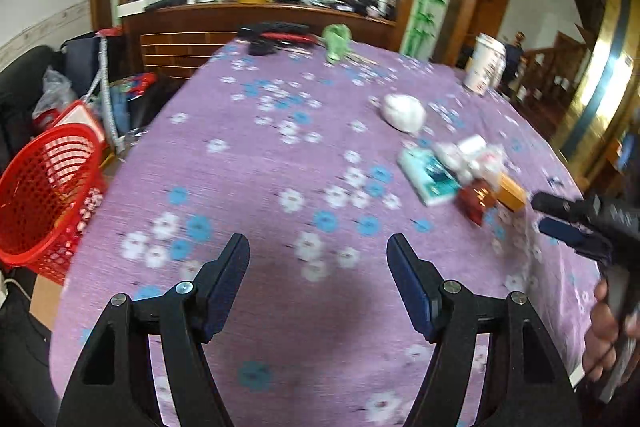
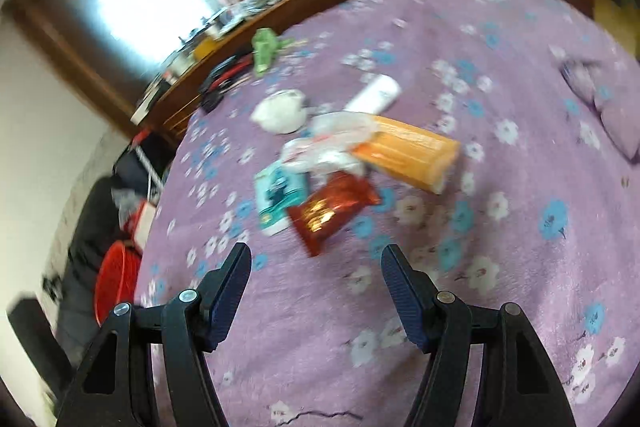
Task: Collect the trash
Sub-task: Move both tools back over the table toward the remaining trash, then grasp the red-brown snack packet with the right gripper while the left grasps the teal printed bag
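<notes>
A pile of trash lies on the purple flowered tablecloth (image 2: pixel 520 267): a red foil wrapper (image 2: pixel 332 207), an orange packet (image 2: pixel 408 153), a teal and white box (image 2: pixel 278 197), crumpled clear plastic (image 2: pixel 324 143), a white tube (image 2: pixel 374 93) and a white wad (image 2: pixel 280 113). My right gripper (image 2: pixel 316 259) is open and empty, just short of the red wrapper. My left gripper (image 1: pixel 318 251) is open and empty over bare cloth, left of the pile (image 1: pixel 460 175). The right gripper (image 1: pixel 540 215) shows at the right of the left wrist view. A red basket (image 1: pixel 44 199) stands beside the table's left edge.
A white paper cup (image 1: pixel 486 63) stands at the far right edge. A green crumpled bag (image 1: pixel 336 41) and black and red tools (image 1: pixel 276 35) lie at the far side. A wooden counter (image 1: pixel 260 15) with clutter stands behind. Bags lie on the floor at left (image 1: pixel 56 95).
</notes>
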The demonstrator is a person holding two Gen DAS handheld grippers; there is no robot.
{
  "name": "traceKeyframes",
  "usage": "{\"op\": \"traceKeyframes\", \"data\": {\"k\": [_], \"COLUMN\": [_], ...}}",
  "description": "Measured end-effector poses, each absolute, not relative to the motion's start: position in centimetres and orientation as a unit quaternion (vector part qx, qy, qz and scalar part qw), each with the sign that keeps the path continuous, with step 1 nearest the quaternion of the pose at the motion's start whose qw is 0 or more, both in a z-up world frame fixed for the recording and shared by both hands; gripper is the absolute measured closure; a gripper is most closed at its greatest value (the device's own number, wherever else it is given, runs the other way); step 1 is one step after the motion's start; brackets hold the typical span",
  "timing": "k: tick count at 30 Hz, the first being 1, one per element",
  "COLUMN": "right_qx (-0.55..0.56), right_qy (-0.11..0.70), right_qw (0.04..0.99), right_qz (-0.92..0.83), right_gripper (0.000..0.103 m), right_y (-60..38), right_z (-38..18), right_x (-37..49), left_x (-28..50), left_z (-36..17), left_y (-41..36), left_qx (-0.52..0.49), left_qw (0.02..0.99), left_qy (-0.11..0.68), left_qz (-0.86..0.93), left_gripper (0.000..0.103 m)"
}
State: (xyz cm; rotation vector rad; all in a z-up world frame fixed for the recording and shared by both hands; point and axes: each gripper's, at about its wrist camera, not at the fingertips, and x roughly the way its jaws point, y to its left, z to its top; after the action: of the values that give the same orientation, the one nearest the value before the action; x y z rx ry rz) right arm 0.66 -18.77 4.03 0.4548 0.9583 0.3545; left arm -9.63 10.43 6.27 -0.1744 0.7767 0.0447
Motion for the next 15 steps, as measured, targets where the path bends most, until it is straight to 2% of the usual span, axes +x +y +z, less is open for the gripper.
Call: {"op": "traceKeyframes", "data": {"k": [9,13,15], "right_qx": [0.223,0.17,0.145], "right_qy": [0.51,0.513,0.518], "right_qw": [0.822,0.838,0.841], "right_qz": [0.119,0.073,0.066], "right_gripper": [0.032,0.044,0.045], "right_y": [-15.5,-13.8,-13.4], "right_z": [2.0,1.6,1.2], "right_x": [5.9,7.5,7.9], "left_x": [-9.3,-9.2,-9.3], "left_z": [5.6,5.1,5.0], "left_y": [9.7,10.3,10.4], "left_qx": [-0.078,-0.081,-0.081], "left_qw": [0.921,0.919,0.919], "left_qy": [0.382,0.386,0.387], "left_qz": [0.013,0.011,0.009], "left_gripper": [0.033,0.033,0.033]}}
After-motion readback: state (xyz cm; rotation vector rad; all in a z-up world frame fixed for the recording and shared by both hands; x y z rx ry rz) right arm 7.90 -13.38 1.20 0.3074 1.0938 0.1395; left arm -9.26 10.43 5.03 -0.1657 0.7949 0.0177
